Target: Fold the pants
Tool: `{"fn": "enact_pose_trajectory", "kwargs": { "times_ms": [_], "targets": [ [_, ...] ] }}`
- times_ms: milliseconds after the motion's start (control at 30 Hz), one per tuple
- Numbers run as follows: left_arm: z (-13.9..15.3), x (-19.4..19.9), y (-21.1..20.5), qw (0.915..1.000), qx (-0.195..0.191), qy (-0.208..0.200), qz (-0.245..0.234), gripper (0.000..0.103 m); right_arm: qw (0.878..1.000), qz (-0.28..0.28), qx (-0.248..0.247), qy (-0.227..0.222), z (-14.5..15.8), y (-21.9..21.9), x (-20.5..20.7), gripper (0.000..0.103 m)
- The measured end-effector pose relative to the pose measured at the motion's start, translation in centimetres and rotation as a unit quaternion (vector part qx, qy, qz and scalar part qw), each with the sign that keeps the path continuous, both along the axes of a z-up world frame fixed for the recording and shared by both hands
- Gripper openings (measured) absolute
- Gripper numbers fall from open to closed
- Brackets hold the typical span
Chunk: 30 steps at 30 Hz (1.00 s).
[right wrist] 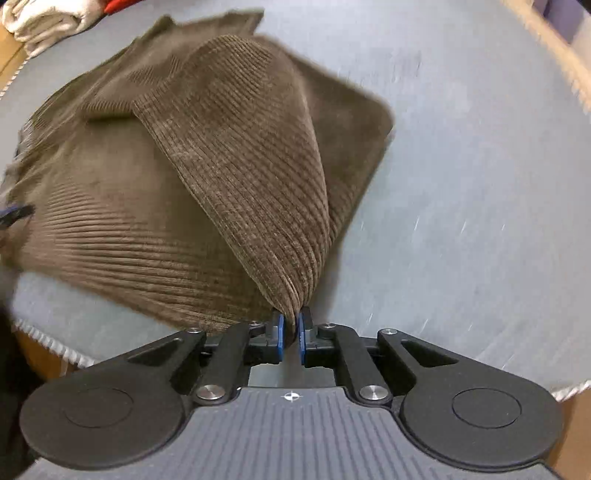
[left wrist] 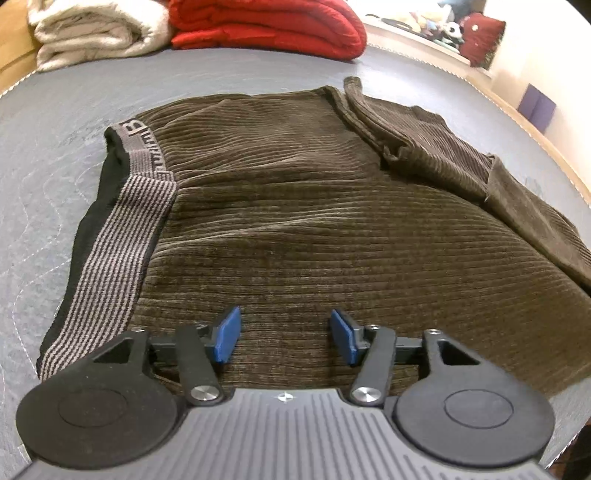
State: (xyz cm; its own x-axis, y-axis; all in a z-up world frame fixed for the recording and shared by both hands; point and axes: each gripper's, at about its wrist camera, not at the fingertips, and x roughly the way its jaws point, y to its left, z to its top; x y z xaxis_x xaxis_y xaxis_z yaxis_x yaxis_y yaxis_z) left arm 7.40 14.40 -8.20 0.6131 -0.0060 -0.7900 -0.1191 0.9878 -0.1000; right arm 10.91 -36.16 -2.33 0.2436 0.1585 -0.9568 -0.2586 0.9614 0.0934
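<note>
The brown corduroy pants lie on the grey bed cover, their striped grey waistband at the left. My left gripper is open, its blue pads just above the near part of the pants, holding nothing. In the right wrist view my right gripper is shut on a bunched fold of the pants and lifts it off the bed, so the cloth rises in a ridge. The left gripper's tip shows at the far left edge.
A folded white blanket and a folded red blanket lie at the far end of the grey bed cover. A shelf with toys and a red cushion runs along the right. The bed's edge is near.
</note>
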Motion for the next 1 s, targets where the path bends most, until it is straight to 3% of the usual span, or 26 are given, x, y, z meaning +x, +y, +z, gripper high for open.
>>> {"fn": "enact_pose_trajectory", "kwargs": {
  "times_ms": [167, 333, 500, 600, 767, 1000],
  "targets": [
    [-0.2, 0.0, -2.1, 0.9978, 0.058, -0.001, -0.030, 0.073, 0.998, -0.010, 0.023, -0.055, 0.8, -0.6, -0.4, 0.030],
    [-0.4, 0.0, -2.2, 0.9974, 0.065, -0.004, -0.031, 0.073, 0.989, -0.013, 0.006, -0.145, 4.5, -0.3, 1.7, 0.030],
    [-0.7, -0.2, -2.9, 0.9960, 0.082, -0.005, -0.037, 0.075, 0.973, -0.081, -0.003, -0.215, 6.3, 0.1, 5.3, 0.034],
    [-0.7, -0.3, -2.8, 0.9964, 0.078, -0.006, -0.033, 0.075, 0.975, -0.017, 0.018, -0.222, 5.2, 5.4, 7.0, 0.034],
    [-0.8, -0.4, -2.8, 0.9964, 0.078, -0.010, -0.032, 0.076, 0.968, 0.120, -0.015, -0.222, 2.5, 15.1, 7.9, 0.036],
    [-0.8, -0.3, -2.5, 0.9966, 0.070, -0.009, -0.041, 0.078, 0.953, 0.215, -0.092, -0.194, -3.3, 25.2, 9.7, 0.051]
  ]
}}
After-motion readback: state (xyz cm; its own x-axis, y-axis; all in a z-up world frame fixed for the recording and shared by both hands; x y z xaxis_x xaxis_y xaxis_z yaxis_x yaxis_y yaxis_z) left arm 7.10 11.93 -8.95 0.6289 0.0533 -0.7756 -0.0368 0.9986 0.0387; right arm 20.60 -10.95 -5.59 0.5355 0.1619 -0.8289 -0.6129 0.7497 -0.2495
